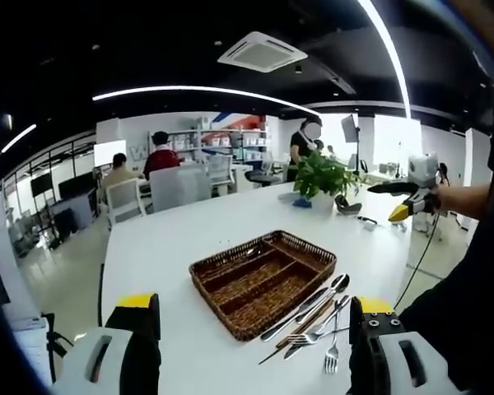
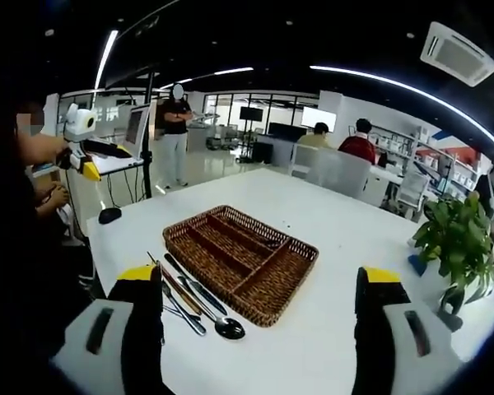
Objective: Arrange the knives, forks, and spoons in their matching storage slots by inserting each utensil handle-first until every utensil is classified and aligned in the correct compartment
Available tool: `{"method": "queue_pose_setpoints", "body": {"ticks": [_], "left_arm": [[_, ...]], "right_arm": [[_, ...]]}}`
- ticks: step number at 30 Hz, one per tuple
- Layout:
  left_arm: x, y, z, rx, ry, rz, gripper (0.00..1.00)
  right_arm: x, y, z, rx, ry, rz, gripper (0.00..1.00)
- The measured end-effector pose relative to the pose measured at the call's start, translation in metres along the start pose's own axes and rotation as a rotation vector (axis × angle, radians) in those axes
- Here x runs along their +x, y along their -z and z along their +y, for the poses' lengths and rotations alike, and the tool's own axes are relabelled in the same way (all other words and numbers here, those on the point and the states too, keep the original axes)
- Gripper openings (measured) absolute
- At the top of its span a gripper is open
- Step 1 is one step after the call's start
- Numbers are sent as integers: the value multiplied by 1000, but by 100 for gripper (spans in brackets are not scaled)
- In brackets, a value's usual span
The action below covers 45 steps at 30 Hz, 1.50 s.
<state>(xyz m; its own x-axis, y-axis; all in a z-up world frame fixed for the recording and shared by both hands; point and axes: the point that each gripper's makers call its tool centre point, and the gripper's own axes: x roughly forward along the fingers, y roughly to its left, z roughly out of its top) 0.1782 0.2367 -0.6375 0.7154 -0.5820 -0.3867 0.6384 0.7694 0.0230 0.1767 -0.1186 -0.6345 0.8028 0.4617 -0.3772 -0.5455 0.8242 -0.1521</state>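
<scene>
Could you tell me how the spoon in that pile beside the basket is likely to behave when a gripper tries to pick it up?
The spoon looks like polished metal, so it is probably stiff and may slip between jaws. It lies flat on the table among other cutlery, so lifting it could well drag or shift its neighbours. Its rounded bowl may let it rock.

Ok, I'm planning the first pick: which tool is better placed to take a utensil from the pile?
Close call, probably left: the left tool is open, and the utensil pile lies just inside its right jaw, beside the wicker tray.
</scene>
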Motion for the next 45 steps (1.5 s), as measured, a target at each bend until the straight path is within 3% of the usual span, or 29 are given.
{"method": "queue_pose_setpoints", "body": {"ticks": [16,23,31,34,36,43,45], "left_arm": [[36,-17,-25,88,95,33,98],[66,-33,-49,184,151,54,99],[94,-26,-80,256,191,134,99],[107,-36,-100,247,200,134,99],[114,-42,-109,298,214,137,99],[135,-60,-115,345,232,136,99],[144,-59,-113,358,236,140,99]], "right_arm": [[-12,9,-9,21,13,5,99],[-18,11,-24,5,-18,25,99],[-22,26,-49,18,-68,56,99],[-23,26,-55,36,-86,40,99],[-23,25,-56,10,-109,18,99],[-25,24,-68,31,-124,5,99],[-22,25,-72,35,-124,0,99]]}}
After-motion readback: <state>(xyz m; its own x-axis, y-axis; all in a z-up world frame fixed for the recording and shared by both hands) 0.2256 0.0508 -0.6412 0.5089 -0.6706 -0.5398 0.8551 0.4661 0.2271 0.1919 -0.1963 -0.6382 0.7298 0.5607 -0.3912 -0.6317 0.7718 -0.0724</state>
